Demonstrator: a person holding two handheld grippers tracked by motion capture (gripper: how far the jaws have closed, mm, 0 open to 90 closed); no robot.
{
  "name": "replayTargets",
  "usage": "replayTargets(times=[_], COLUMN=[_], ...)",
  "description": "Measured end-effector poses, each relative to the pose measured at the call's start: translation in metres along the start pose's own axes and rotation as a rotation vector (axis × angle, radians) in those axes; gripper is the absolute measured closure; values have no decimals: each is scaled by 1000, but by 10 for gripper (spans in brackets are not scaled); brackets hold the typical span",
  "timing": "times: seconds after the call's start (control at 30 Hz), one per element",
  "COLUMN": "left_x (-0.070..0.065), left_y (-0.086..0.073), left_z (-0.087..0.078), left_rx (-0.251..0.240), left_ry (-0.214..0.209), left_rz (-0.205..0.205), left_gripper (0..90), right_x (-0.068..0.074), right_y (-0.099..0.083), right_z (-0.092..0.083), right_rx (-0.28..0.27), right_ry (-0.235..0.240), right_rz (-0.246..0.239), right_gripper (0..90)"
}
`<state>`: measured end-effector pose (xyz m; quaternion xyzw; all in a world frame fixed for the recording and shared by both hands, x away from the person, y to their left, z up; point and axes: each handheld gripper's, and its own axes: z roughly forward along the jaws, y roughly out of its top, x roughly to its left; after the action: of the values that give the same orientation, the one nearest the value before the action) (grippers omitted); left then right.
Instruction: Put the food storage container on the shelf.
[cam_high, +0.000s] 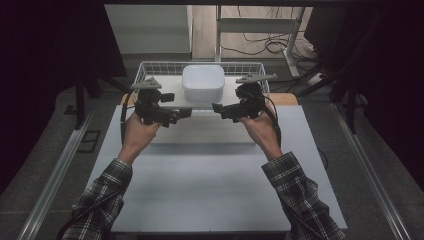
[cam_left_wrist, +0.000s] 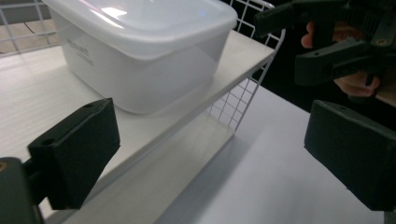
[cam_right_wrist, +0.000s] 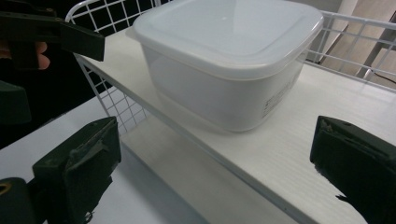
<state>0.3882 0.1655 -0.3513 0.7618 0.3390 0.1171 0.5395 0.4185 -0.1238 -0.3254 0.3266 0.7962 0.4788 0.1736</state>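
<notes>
white container (cam_high: 203, 82) stands on the shelf board (cam_high: 170, 85), beyond left gripper (cam_high: 182, 113) and right gripper (cam_high: 218, 108); both jaws wide, holding nothing.

The high view is dim with black edges, while both close views are brighter, with soft glare on the box lid (cam_left_wrist: 140, 18) and blurred near tool pads.

A lidded white container (cam_high: 203, 82) sits on a shelf board (cam_high: 172, 82) inside a wire basket (cam_high: 145, 67). The left gripper (cam_high: 182, 114) at seven o'clock and the right gripper (cam_high: 218, 109) at five flank it, jaws apart.
</notes>
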Motion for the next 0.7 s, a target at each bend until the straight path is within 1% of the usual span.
replayTargets(times=[0.1, 0.23, 0.37, 0.57, 0.7], left_x=[-4, -7, -10, -14, -18], left_y=[-5, -10, -16, -26, -32], left_z=[2, 4, 5, 4, 3], left_rx=[23, 38, 32, 35, 42], left_ry=[4, 2, 2, -16, -13], left_rz=[25, 36, 58, 63, 73], left_gripper=[7, 0, 5, 23, 21], right_x=[3, 7, 10, 17, 20], right_y=[-3, -6, -10, -16, -22], right_z=[-1, -4, -6, -10, -14], right_rx=[3, 8, 10, 23, 22], right_ry=[5, 10, 20, 30, 38], right_rz=[-16, -33, -49, -84, -94], right_gripper=[14, 14, 14, 14, 14])
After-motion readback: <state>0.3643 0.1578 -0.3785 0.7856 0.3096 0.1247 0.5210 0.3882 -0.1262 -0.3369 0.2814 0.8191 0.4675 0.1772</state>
